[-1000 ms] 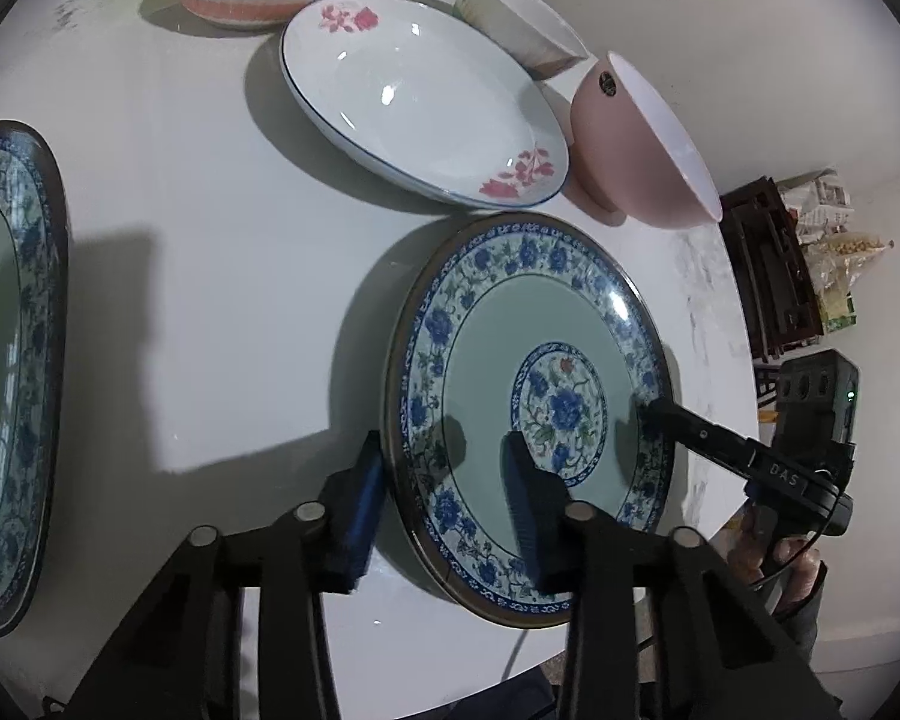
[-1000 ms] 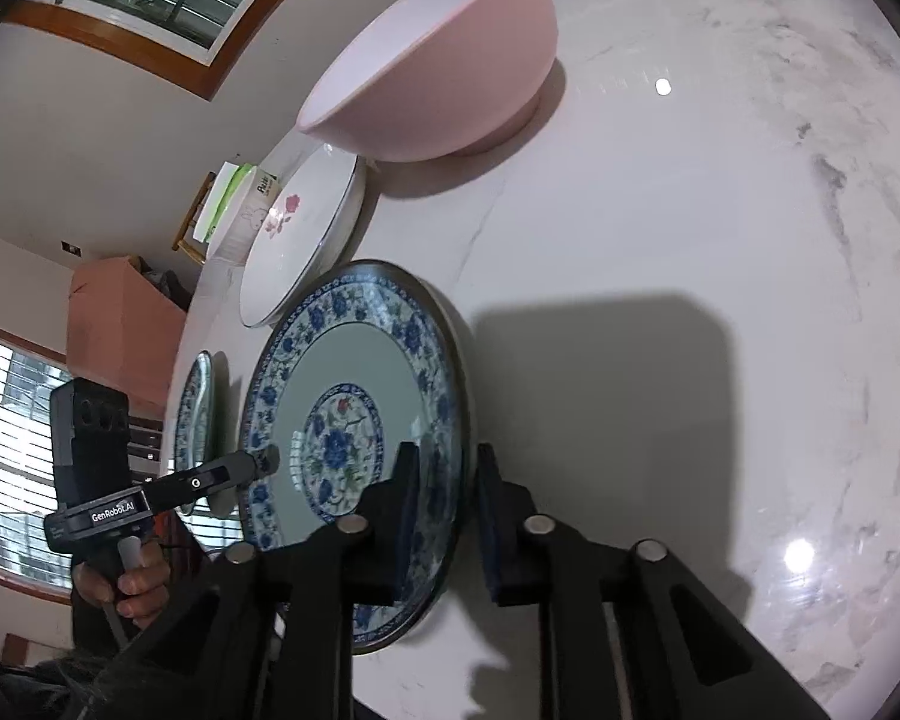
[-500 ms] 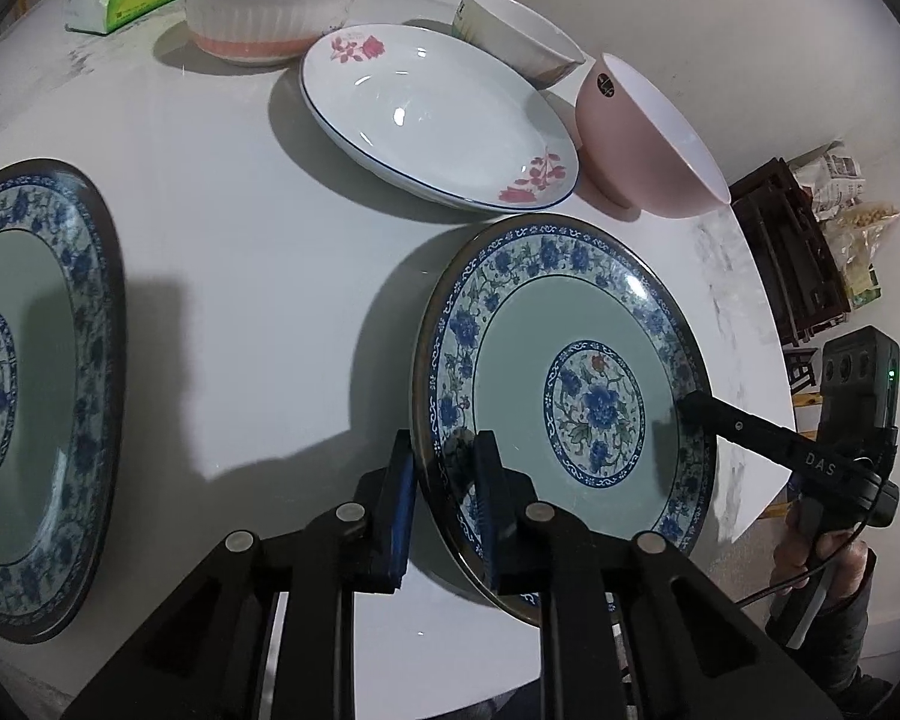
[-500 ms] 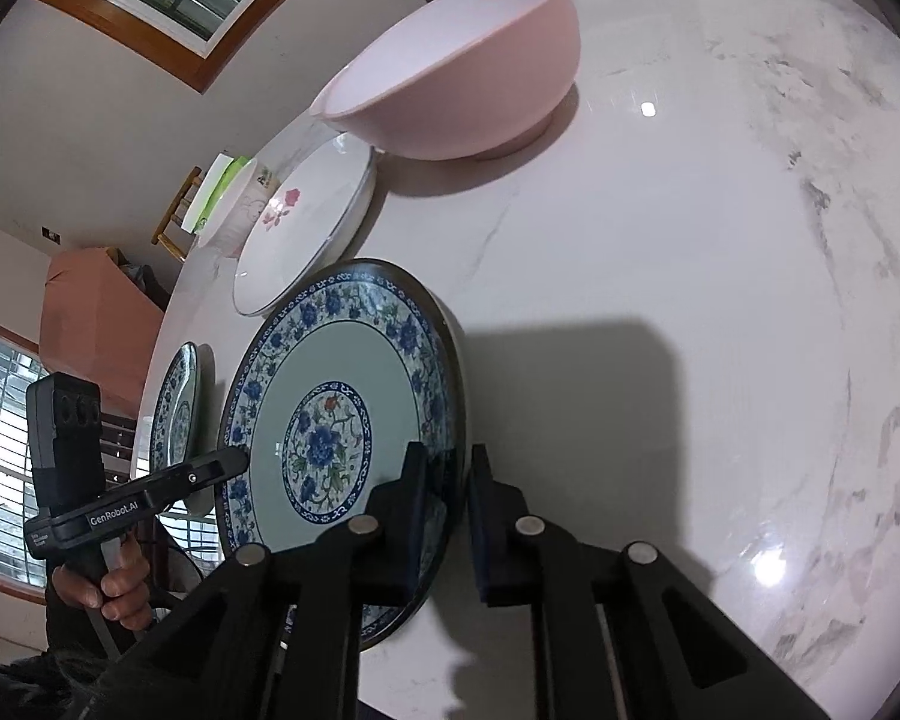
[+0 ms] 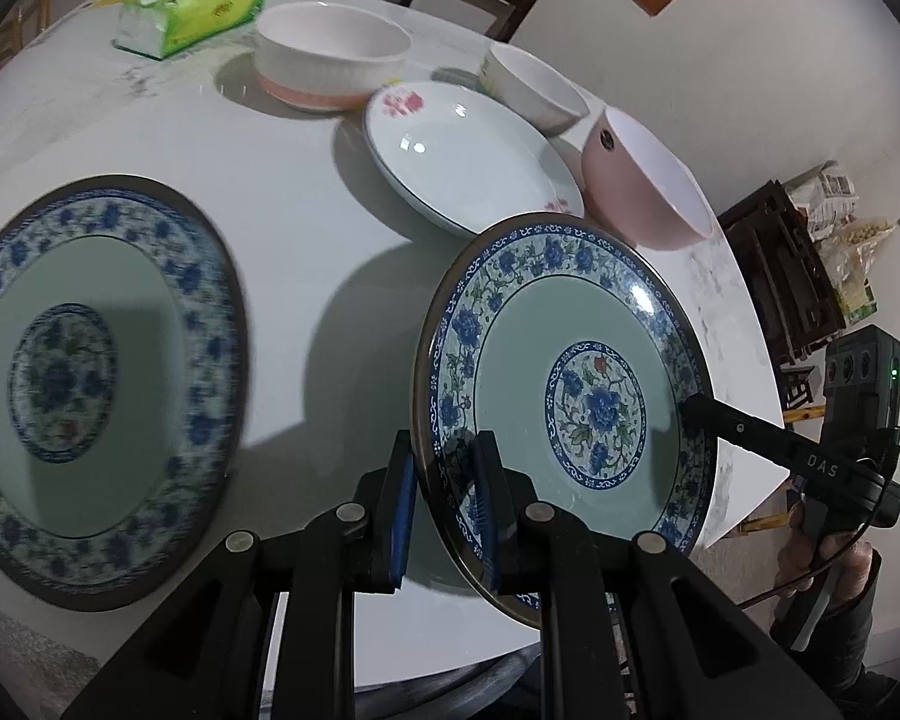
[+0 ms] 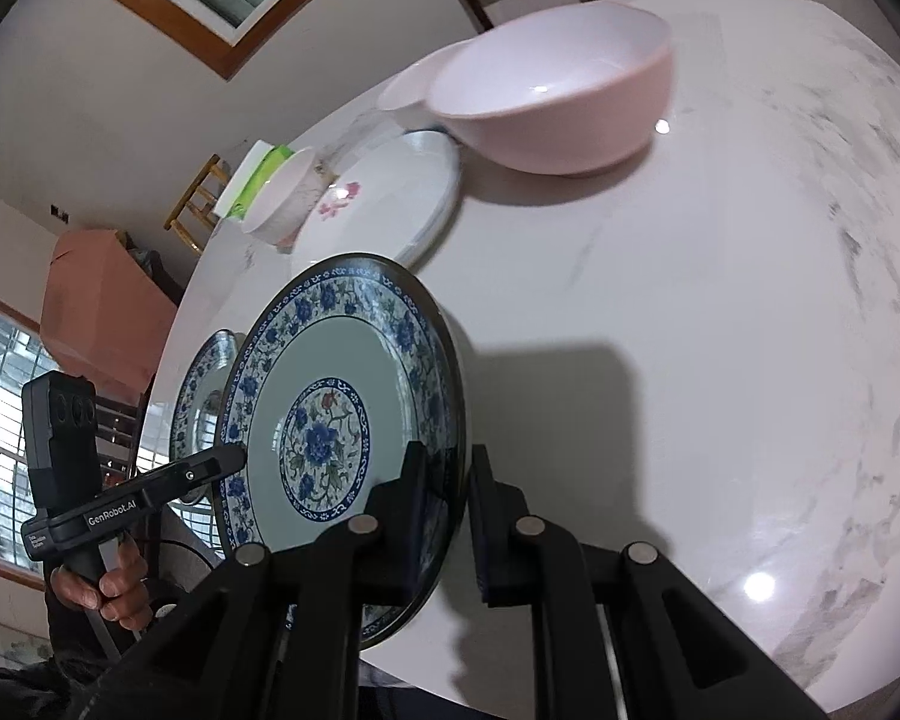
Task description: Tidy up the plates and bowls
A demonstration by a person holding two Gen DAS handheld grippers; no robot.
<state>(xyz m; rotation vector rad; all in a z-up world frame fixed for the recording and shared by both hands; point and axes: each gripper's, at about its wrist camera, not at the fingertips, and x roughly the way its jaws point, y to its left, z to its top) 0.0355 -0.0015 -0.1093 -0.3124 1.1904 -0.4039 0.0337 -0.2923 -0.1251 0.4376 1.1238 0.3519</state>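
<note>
Now the blue floral plate [image 5: 570,396] is off the counter [image 5: 282,192]: a second ago it lay flat with the left gripper [image 5: 447,498] spread wide about its rim, and since then that gripper has clamped the near rim while the right gripper [image 6: 444,510] grips the opposite edge. Held between both, the plate hangs tilted above the counter's edge. Its twin, the matching plate [image 5: 84,384], lies flat to the left, so stacking there looks like the likely next step.
</note>
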